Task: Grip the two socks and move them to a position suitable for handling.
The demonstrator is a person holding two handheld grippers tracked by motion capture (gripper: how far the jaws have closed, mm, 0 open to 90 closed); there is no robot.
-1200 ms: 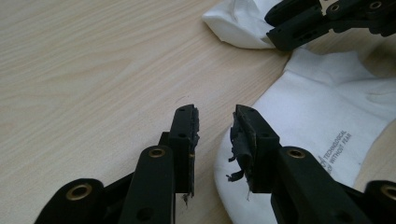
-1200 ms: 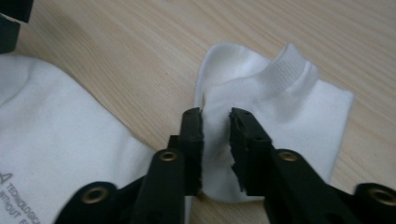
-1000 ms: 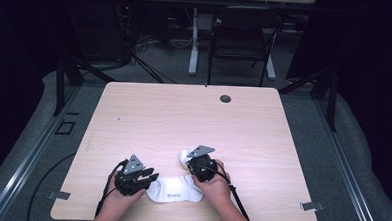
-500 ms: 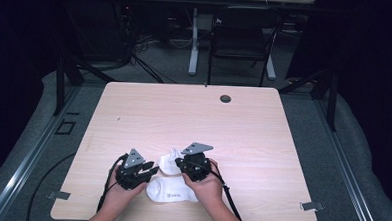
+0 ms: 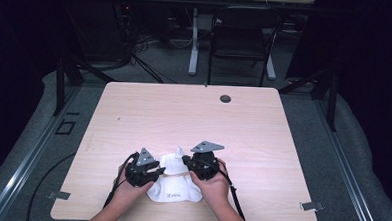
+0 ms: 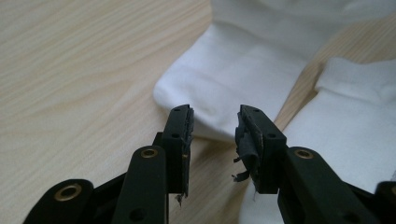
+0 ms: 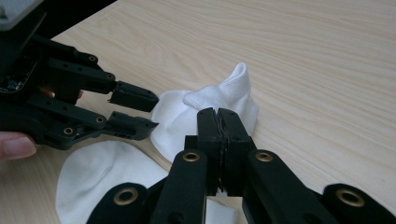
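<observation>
The work looks like pairing or folding white socks, and by my reading it is about midway: one sock is gathered up and the other lies flat and untouched.

The left gripper (image 5: 157,172) stands half open, its jaws just having spread, with nothing pinched between them. In the left gripper view the rounded end of the raised sock (image 6: 224,88) lies just ahead of the jaw tips, apart from the pads, and the flat sock (image 6: 345,135) sits at their right side.

The right gripper (image 5: 186,161) is clamped narrow on the raised sock (image 7: 205,109), whose cuff stands up just beyond the jaws. In the right gripper view the left gripper (image 7: 137,112) points at that sock's near edge, close but not gripping.

Left to do, I judge: a hold by the left gripper, then laying the raised sock (image 5: 174,162) onto the flat sock (image 5: 175,192) lying between both hands
</observation>
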